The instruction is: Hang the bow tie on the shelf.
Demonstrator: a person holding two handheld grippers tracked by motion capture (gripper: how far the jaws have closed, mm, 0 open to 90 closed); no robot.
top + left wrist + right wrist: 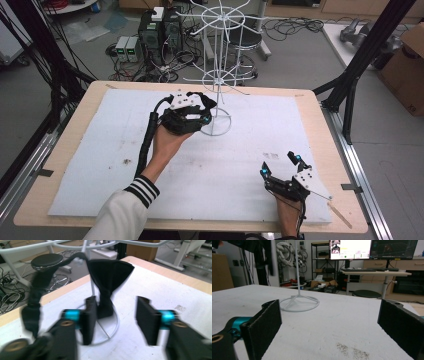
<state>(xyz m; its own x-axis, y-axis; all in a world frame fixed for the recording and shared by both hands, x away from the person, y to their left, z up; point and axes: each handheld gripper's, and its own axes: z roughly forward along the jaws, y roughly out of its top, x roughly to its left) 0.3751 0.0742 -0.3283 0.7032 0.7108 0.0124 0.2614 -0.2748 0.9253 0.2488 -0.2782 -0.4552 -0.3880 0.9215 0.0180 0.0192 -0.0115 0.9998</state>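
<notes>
A white wire rack (220, 75) stands on its ring base (216, 124) at the back middle of the white mat (110, 150). In the left gripper view a black cloth (107, 277) hangs from one arm of the rack (82, 246), its lower end just past my left pad (90, 317). The pads do not press on the cloth. My left gripper (117, 307) is open and sits close to the rack's base (115, 326); in the high view this gripper (200, 112) is held just left of the pole. At the front right, my right gripper (279, 164) rests low, open, nothing between its jaws (329, 315).
A dark blurred strip (35, 297) hangs at the left of the left gripper view. Small dirt marks (352, 351) lie on the mat near the right gripper. Computers and cables (150, 45) and a stool (247, 42) stand on the floor behind the table. Black frame posts (357, 65) flank it.
</notes>
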